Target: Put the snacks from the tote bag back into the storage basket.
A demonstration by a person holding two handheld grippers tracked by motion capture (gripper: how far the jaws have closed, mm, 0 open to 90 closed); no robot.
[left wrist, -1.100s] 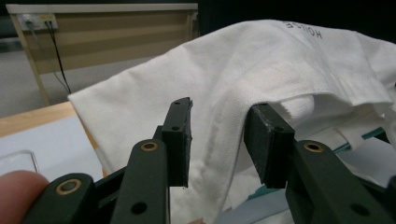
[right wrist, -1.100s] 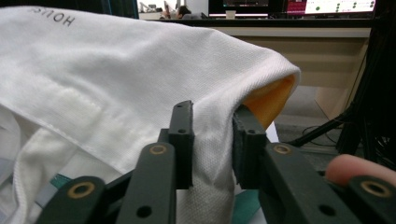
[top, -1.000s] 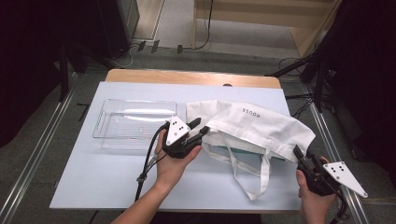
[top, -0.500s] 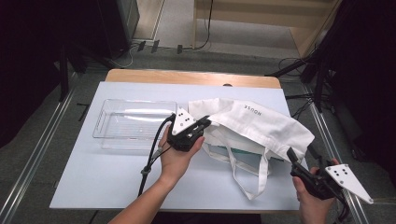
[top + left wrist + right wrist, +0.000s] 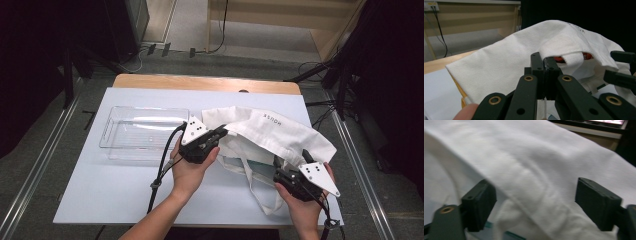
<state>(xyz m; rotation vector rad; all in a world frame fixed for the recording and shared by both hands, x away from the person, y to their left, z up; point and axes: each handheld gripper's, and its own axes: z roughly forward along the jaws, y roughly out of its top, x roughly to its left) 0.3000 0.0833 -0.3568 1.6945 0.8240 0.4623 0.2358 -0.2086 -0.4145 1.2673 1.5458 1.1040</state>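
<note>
Cloth bag point(image 5: 272, 131) lies on the right half of the white surface point(image 5: 100, 190), and both hands are working on it. It is a white bag with long handles point(image 5: 252, 180) that trail toward the person. Its long side runs from the middle of the surface out to the right and a bit toward the person. The open mouth seems to face left, toward the clear plastic tray point(image 5: 142, 132) that sits just beside it.

The left gripper point(image 5: 220, 134) has its fingers pressed together on the edge of the bag. In the left gripper view you can see the fingers point(image 5: 541, 72) pinching a fold of white cloth. The cloth is lifted like a little tent, and something orange point(image 5: 560, 59) peeks out from inside. I think the edge is held up so the mouth stays open.

The right gripper point(image 5: 291, 161) is at the near right end of the bag. Its fingers point(image 5: 480, 203) are spread wide apart, with the white cloth in the gap between them. They are not squeezing anything yet. My guess is that it is getting ready to grab that end, so the bag can be held from both sides. Something green-blue point(image 5: 260, 167) shows under the bag too, but I cannot tell what it is.
</note>
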